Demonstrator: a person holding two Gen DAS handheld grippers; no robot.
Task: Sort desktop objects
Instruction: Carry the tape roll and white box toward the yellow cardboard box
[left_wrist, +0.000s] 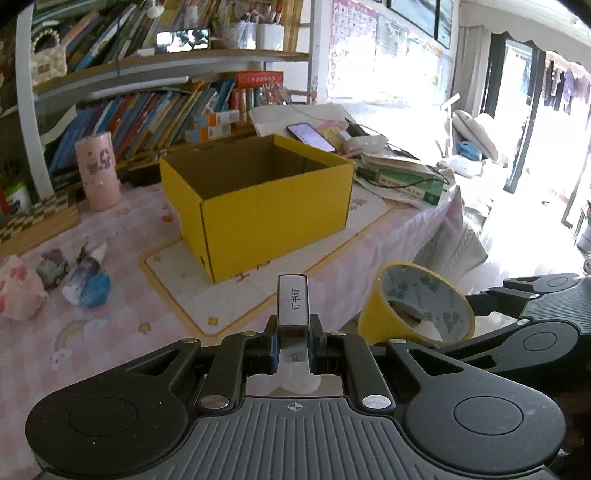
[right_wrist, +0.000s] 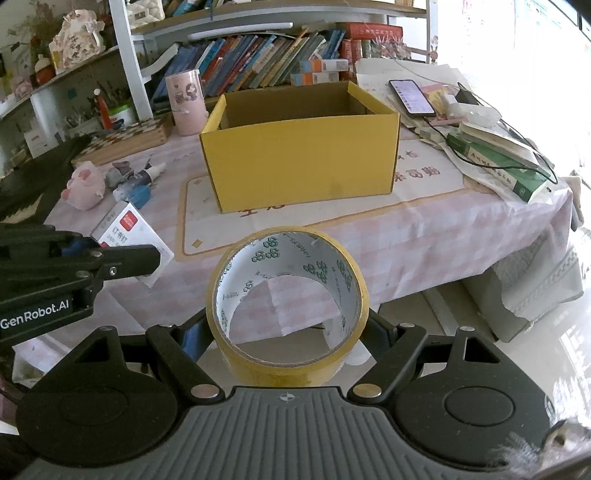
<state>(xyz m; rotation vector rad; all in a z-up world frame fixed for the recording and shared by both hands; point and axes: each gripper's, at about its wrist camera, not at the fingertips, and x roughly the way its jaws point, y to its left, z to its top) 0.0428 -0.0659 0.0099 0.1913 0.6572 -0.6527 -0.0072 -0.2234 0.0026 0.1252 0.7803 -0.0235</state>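
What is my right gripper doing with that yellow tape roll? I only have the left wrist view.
Observer: The right gripper is shut on the tape roll. Its fingers press the outer wall from both sides, and the open core faces the camera.
Operator: And the thing I'm holding on the other side, what's on its wide face?
Observer: The staple box shows a white face with a red label. The left gripper grips it by one end.
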